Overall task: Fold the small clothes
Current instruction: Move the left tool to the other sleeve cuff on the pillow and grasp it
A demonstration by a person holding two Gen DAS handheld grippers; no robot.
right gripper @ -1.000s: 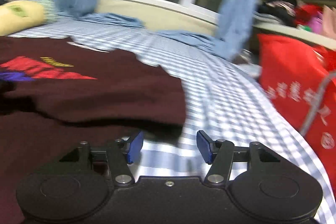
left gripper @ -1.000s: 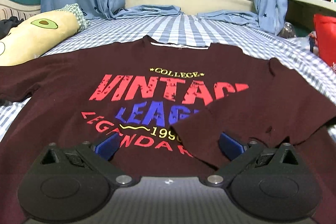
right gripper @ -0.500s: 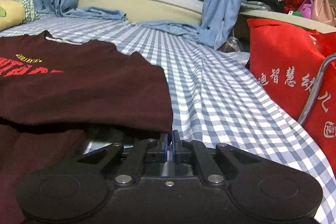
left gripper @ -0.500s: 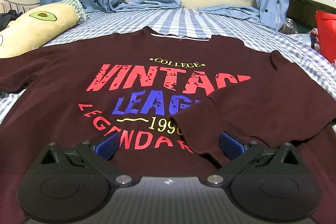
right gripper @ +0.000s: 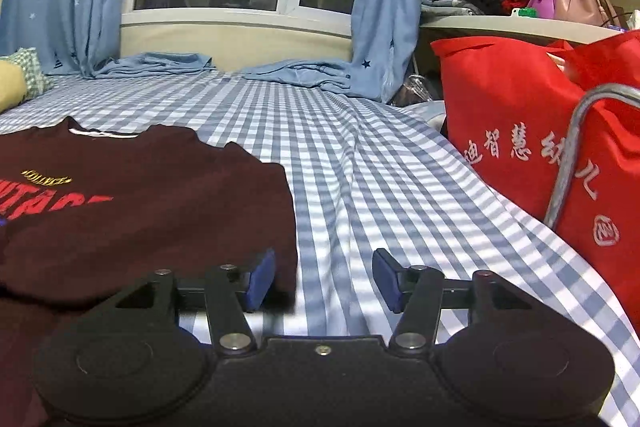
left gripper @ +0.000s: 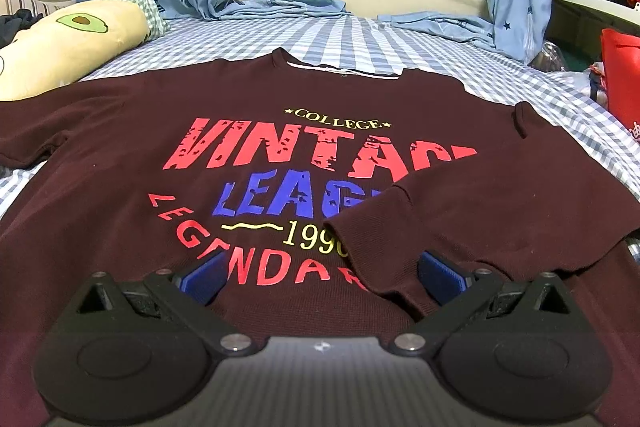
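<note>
Garment: your maroon sweatshirt (left gripper: 248, 163) lies face up on the checked bed sheet (right gripper: 380, 163), neckline towards the window, print showing.
Folded part: the right sleeve (left gripper: 460, 227) lies across the chest over the end of the lettering; half a second ago it lay the same way.
Right tongs (right gripper: 324, 283): a second ago parted, half a second ago pinched shut, now opening again. The sweatshirt's folded edge sits just inside the left pad; neither pad presses on it.
Left tongs (left gripper: 322, 275): wide, hovering low over the hem area as before, gripping nothing.
Unfolded part: the left sleeve (left gripper: 36, 131) reaches out flat towards the avocado pillow (left gripper: 68, 47).
Reading: you appear to have just let go after tidying the right side; the first sleeve fold looks done.
Next: likely the left sleeve, then the body.
</note>
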